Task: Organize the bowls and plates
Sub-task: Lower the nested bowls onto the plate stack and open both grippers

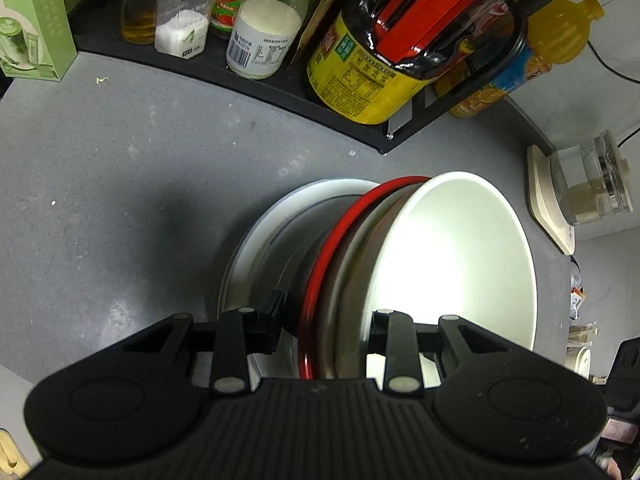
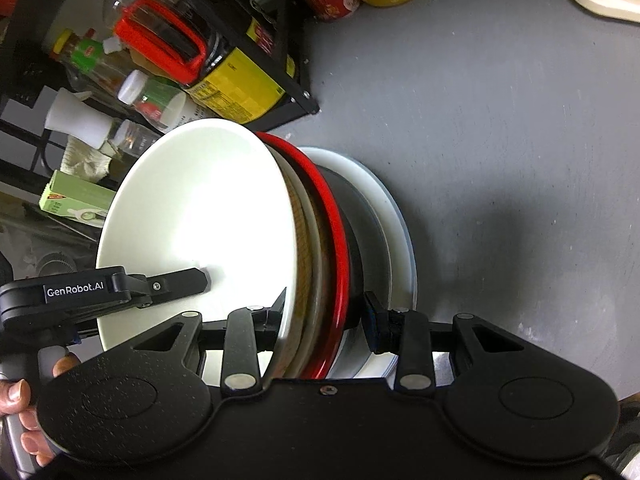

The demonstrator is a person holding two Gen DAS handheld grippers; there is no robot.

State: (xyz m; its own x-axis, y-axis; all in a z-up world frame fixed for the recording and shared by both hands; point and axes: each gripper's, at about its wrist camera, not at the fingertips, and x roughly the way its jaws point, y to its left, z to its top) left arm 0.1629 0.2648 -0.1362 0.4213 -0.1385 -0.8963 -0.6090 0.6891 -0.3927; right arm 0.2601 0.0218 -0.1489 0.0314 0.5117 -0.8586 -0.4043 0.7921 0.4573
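Observation:
A nested stack stands on edge in both wrist views. Innermost is a white bowl, then a brownish bowl, then a black bowl with a red rim. My left gripper is shut on the stack's rim, one pad inside the white bowl and one on the black bowl's outside. My right gripper clamps the opposite side the same way. A white plate lies just behind the black bowl; whether they touch I cannot tell.
Grey counter lies below. A black rack holds jars, a large yellow-labelled bottle and a green box. A kitchen scale is at the right. A hand holds the left tool.

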